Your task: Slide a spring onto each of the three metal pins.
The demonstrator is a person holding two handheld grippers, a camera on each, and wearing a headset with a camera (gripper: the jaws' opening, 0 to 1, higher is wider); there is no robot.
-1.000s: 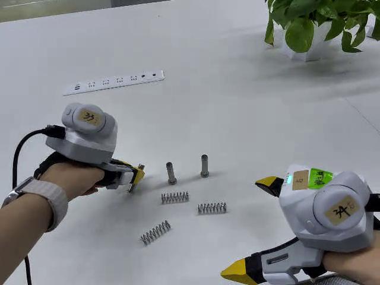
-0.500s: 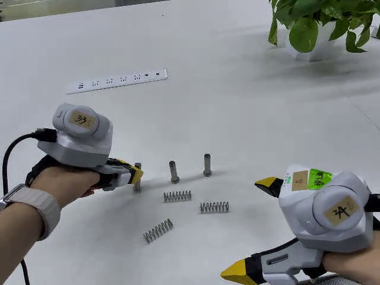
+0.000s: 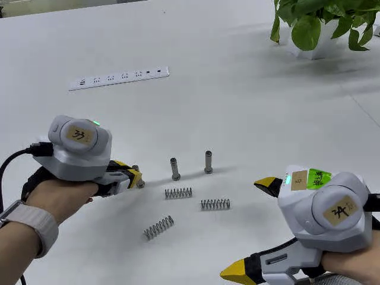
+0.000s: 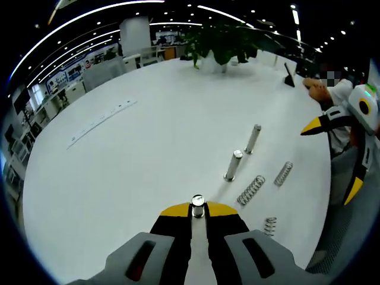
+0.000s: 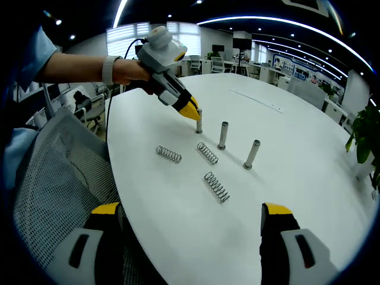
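Observation:
Two metal pins (image 3: 174,169) (image 3: 208,162) stand upright mid-table. My left gripper (image 3: 135,176) is shut on a third pin (image 3: 139,179), held upright just left of them; its foot seems to touch the table. In the left gripper view that pin's head (image 4: 198,203) shows between the closed yellow tips. Three springs (image 3: 178,193) (image 3: 215,204) (image 3: 158,227) lie flat in front of the pins. My right gripper (image 3: 250,228) hangs open at the near right, nothing between its fingers. The right gripper view shows the left gripper (image 5: 189,110) on the pin (image 5: 199,122).
A white power strip (image 3: 119,78) lies at the far left of the table. A potted plant (image 3: 320,24) stands at the far right corner. A mesh chair (image 5: 53,196) sits off the table's near edge in the right gripper view.
My left gripper has lowered and drawn back a little, and the pin in it has gone from tilted to upright at the table. The right gripper has stayed put.

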